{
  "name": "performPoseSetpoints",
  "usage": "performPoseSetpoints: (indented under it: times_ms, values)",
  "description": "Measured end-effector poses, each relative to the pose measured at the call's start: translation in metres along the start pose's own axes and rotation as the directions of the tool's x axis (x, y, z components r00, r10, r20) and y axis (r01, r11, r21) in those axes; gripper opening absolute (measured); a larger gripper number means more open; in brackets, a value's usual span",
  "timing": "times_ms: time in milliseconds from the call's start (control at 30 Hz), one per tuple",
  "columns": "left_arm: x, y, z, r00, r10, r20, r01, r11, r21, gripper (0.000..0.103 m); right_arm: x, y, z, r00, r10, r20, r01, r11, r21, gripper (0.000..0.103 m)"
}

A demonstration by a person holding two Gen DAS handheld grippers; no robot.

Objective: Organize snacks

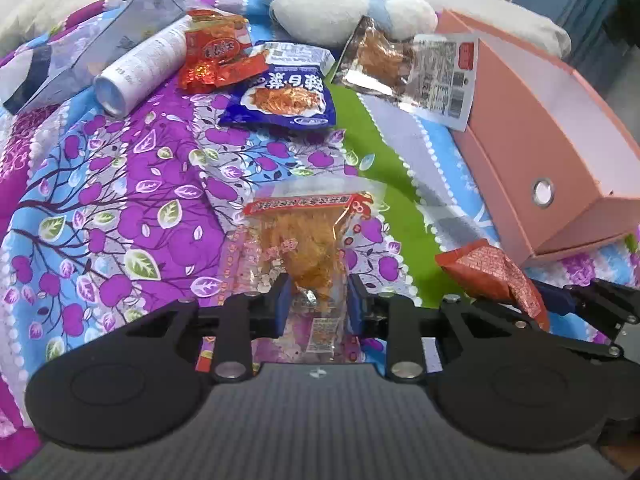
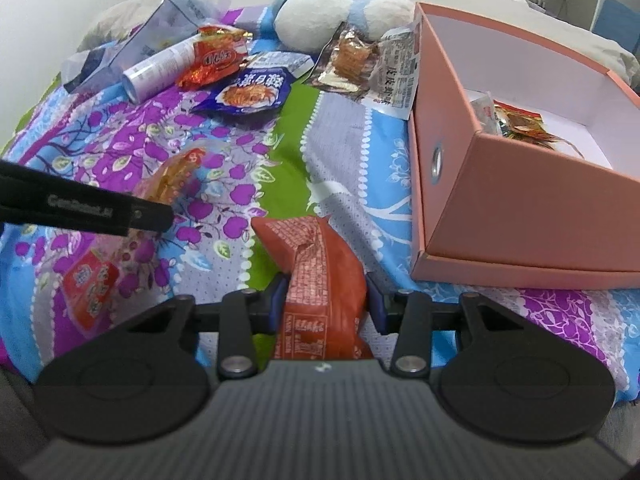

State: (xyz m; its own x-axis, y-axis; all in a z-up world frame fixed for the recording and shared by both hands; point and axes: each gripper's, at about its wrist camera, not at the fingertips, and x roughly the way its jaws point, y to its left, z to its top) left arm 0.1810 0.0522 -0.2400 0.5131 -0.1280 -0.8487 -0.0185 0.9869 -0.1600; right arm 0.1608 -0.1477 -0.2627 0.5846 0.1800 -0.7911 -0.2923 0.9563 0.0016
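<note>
Here, crinkly clear snack packet (image 1: 298, 240), tool-pinched.

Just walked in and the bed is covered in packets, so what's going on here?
A person with a gripper in each hand is sorting snacks into the pink box, which already holds a few packets. The left gripper has its jaws around a clear packet of orange snacks. The right gripper grips a red packet near the box. A blue packet and others still lie on the bedspread.
</note>
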Motion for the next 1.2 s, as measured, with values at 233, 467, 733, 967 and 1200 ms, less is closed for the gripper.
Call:
performPoseSetpoints:
  times_ms: [233,467,733,967,1200]
  values:
    - [-0.021,0.003,0.000,0.999,-0.016,0.030,0.018,0.998,-0.056,0.026,-0.012,-0.002,0.009,1.000,0.006,0.029,-0.006,1.000,0.025,0.044]
    - [-0.034,0.006,-0.001,0.998,-0.020,0.054,0.025,0.995,-0.093,0.020,-0.022,0.000,0.018,0.999,0.014,0.052,-0.015,1.000,0.025,0.044]
    - [-0.051,0.005,0.010,0.996,-0.029,0.089,0.040,0.991,-0.124,0.014,-0.032,0.001,0.030,0.998,0.016,0.066,-0.018,0.999,0.033,0.044]
    - [-0.069,-0.007,0.025,0.990,-0.040,0.138,0.058,0.990,-0.126,0.012,-0.047,-0.005,0.047,0.994,0.016,0.109,-0.022,0.998,0.052,0.044]
    - [-0.089,-0.015,0.043,0.979,-0.067,0.195,0.094,0.987,-0.133,0.012,-0.062,-0.013,0.067,0.988,0.012,0.151,-0.022,0.998,0.065,0.044]
